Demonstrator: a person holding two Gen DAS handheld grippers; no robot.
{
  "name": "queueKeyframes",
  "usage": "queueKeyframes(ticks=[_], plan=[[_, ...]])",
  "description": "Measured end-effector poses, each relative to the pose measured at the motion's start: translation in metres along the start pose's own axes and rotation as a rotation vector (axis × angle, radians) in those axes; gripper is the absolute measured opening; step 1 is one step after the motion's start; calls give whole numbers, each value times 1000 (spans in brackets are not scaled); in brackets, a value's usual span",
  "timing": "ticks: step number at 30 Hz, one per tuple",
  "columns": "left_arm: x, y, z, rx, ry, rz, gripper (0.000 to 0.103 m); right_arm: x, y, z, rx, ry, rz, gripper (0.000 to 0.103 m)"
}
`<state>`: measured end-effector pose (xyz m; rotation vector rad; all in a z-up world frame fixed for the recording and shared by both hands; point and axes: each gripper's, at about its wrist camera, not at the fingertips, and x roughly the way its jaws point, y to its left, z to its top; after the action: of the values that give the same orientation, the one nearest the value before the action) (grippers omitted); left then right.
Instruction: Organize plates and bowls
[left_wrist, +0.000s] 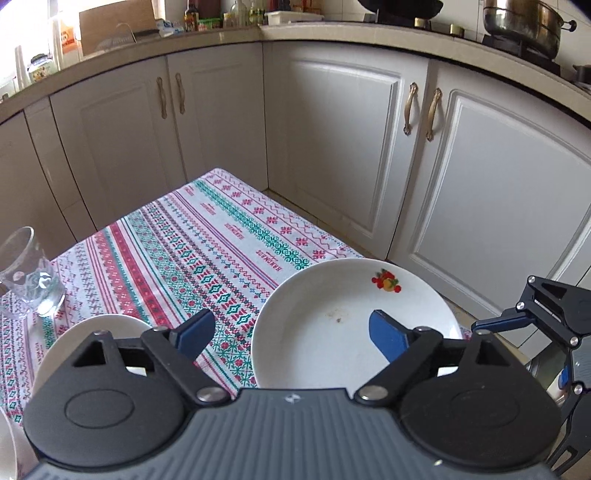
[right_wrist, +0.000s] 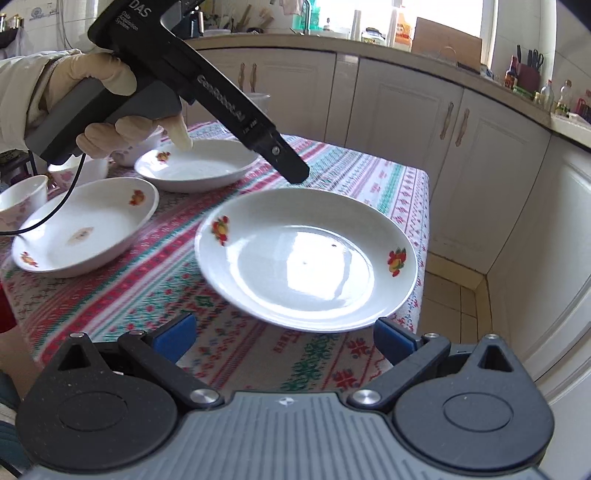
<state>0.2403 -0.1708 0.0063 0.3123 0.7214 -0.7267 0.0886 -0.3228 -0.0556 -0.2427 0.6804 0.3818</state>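
While we hold both grippers over the patterned tablecloth (right_wrist: 155, 291), we take the near plate (right_wrist: 306, 258) as our landmark: it lies flat at the table's corner by the white cabinets (left_wrist: 354, 155). Left of it sit two more fruit-printed plates, one (right_wrist: 85, 229) close by and another (right_wrist: 195, 166) behind, with small bowls (right_wrist: 22, 195) beyond them. A clear glass (left_wrist: 27, 273) stands well left. Our left gripper (left_wrist: 291, 332) hangs above the near plate, jaws spread, gripping nothing. Our right gripper (right_wrist: 284, 338) sits just before its rim, jaws wide and empty.
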Motion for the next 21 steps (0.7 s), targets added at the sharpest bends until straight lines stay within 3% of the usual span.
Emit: queueKeyframes(ticks=[4, 8, 13, 21], plan=[[-41, -6, -17, -3, -65, 52, 96, -20, 18, 1, -1, -44, -5, 103], [-74, -11, -43, -35, -72, 68, 97, -35, 39, 1, -12, -86, -8, 103], [-103, -7, -86, -153, -71, 125, 97, -42, 63, -1, -30, -121, 21, 103], [-128, -9, -153, -246, -63, 204, 97, -34, 93, -1, -64, -104, 71, 103]])
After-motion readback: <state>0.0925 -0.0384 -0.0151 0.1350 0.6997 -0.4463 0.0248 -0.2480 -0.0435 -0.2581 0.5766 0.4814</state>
